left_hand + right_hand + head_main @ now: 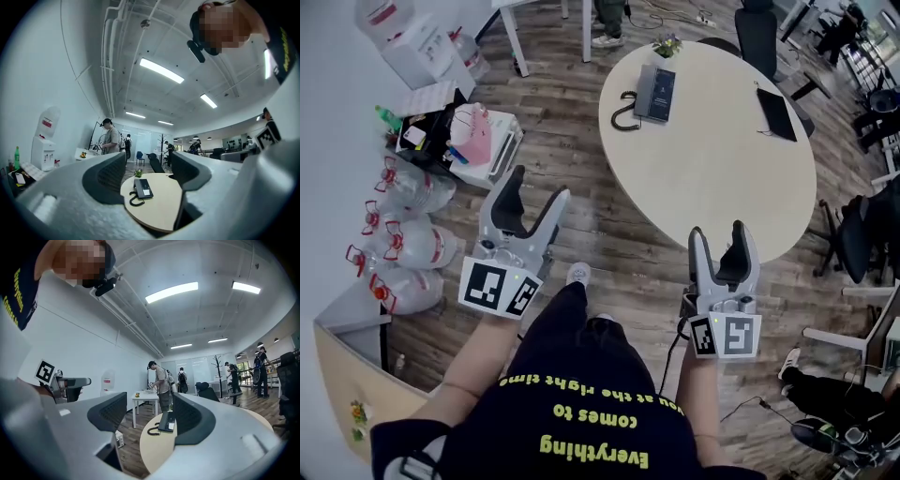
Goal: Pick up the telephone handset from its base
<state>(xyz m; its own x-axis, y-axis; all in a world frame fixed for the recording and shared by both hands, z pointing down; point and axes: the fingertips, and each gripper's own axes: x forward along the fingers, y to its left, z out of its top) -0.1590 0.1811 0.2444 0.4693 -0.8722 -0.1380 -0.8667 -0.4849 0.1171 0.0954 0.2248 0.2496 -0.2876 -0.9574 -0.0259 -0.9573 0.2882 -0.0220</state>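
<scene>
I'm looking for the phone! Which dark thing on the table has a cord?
The phone at the table's left, with a black cord looping beside it. The flat black slab at right has none.

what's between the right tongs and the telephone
In the head view, only a strip of wood floor and then bare tabletop lie between the open, empty right tongs and the telephone.

Open floor [581, 169] reaches the round table [712, 187]; bottles [417, 248] crowd the left.
</scene>
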